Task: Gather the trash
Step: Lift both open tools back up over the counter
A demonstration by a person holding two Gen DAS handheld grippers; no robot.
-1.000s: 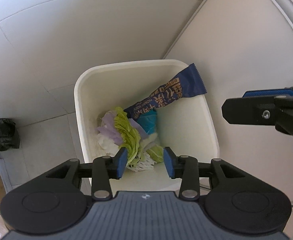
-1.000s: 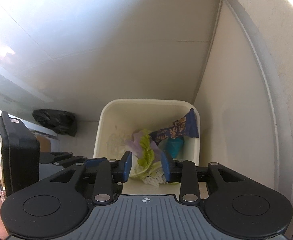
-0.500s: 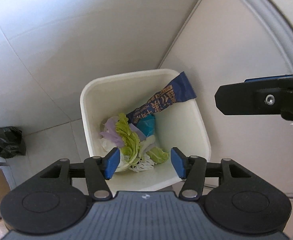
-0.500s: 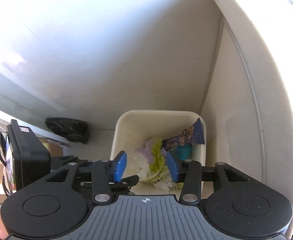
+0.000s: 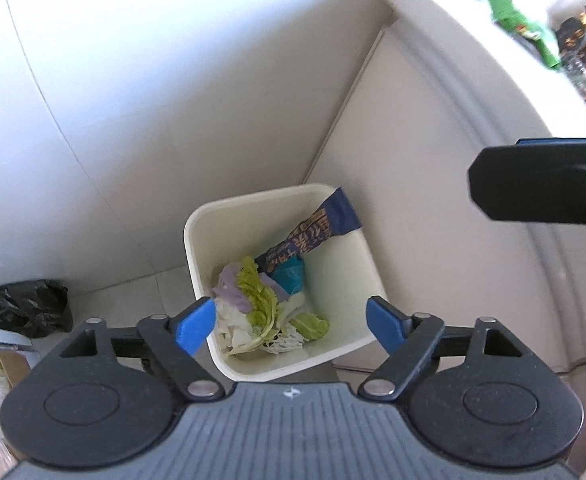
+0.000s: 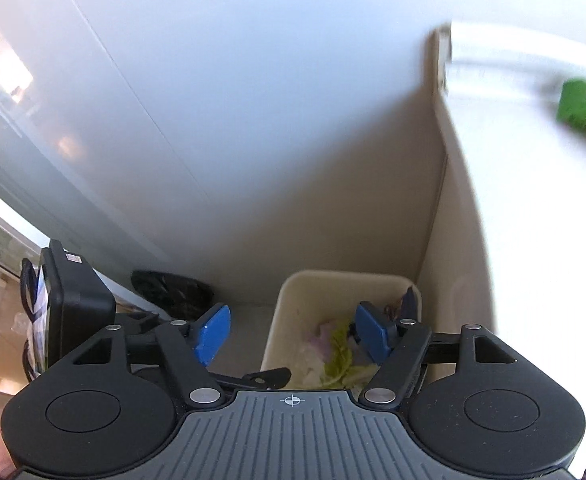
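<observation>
Trash sits heaped in the white bin (image 5: 367, 256) on the floor in the corner: green leaves (image 5: 261, 300), purple scraps (image 5: 233, 292), and a dark blue wrapper (image 5: 313, 232) leaning out over the rim. Left gripper (image 5: 291, 322) hovers high above the bin, angled down, blue pads spread wide with nothing between them. Right gripper (image 6: 293, 336) hangs above too, pads also wide apart and bare. A black bag (image 5: 23, 308) lies on the floor beside the bin.
</observation>
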